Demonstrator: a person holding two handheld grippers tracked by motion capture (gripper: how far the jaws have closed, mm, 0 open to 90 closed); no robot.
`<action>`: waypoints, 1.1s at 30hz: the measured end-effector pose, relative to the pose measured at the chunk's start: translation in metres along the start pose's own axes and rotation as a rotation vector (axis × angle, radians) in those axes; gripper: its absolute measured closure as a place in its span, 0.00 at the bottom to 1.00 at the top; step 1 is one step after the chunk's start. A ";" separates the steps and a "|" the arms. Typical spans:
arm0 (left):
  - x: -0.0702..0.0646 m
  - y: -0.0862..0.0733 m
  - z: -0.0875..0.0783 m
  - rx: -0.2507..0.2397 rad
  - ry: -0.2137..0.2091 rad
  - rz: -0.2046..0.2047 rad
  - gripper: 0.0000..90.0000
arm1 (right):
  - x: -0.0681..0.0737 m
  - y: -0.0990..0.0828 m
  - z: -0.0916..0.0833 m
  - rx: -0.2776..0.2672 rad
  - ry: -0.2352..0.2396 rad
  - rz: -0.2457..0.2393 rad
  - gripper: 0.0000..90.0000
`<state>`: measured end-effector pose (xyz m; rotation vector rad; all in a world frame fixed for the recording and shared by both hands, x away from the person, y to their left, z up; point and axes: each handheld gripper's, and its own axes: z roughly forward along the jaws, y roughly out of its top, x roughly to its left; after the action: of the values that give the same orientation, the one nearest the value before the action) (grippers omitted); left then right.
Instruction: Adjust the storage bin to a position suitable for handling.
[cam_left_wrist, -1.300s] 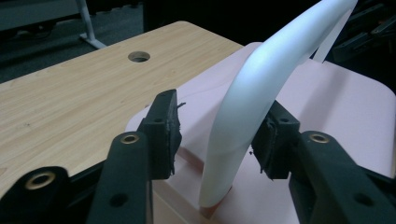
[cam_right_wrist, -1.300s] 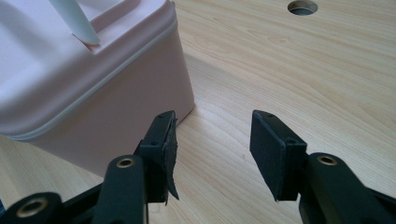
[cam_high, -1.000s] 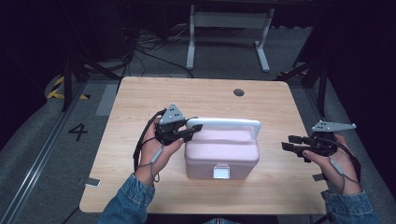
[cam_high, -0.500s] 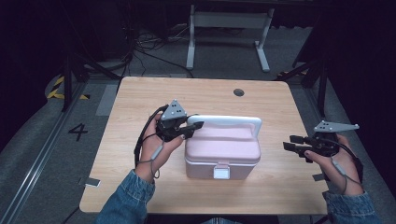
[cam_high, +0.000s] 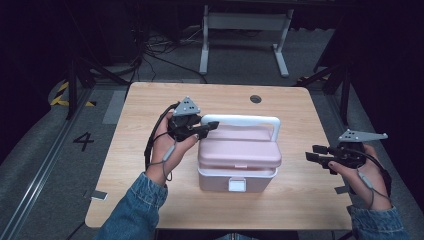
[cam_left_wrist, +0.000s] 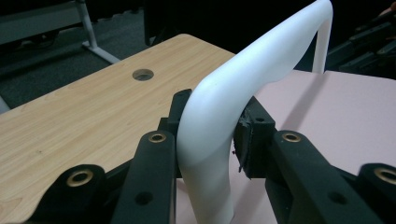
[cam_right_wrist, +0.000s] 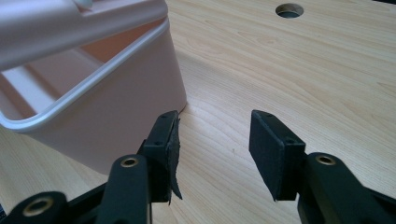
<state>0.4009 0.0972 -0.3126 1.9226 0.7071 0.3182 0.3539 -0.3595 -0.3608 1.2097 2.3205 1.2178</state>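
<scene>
The left gripper (cam_high: 209, 126) clamps the white handle (cam_left_wrist: 243, 79) of the pink box (cam_high: 237, 160) at mid-table, lid lifted. At three o'clock, the right gripper (cam_right_wrist: 215, 149) gapes empty; its view shows the box's hollow inside.

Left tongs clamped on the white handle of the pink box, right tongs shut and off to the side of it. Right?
Not quite. The right tongs are open: the right gripper view shows a clear gap between their jaws, with nothing held, beside the pink box. The rest holds: the left tongs are clamped on the white handle, as the left gripper view shows.
</scene>
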 end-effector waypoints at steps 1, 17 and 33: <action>0.001 0.001 0.000 -0.002 0.001 -0.004 0.79 | 0.000 0.000 0.000 -0.001 0.000 -0.002 0.60; 0.020 0.017 0.009 0.008 -0.013 -0.056 0.80 | 0.013 0.009 -0.002 -0.054 0.031 -0.076 0.73; 0.040 0.026 0.020 -0.005 -0.041 -0.120 0.80 | 0.046 0.029 0.000 -0.234 0.170 -0.147 0.99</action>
<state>0.4514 0.0986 -0.3020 1.8680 0.7902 0.2042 0.3409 -0.3153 -0.3316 0.8730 2.2548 1.5388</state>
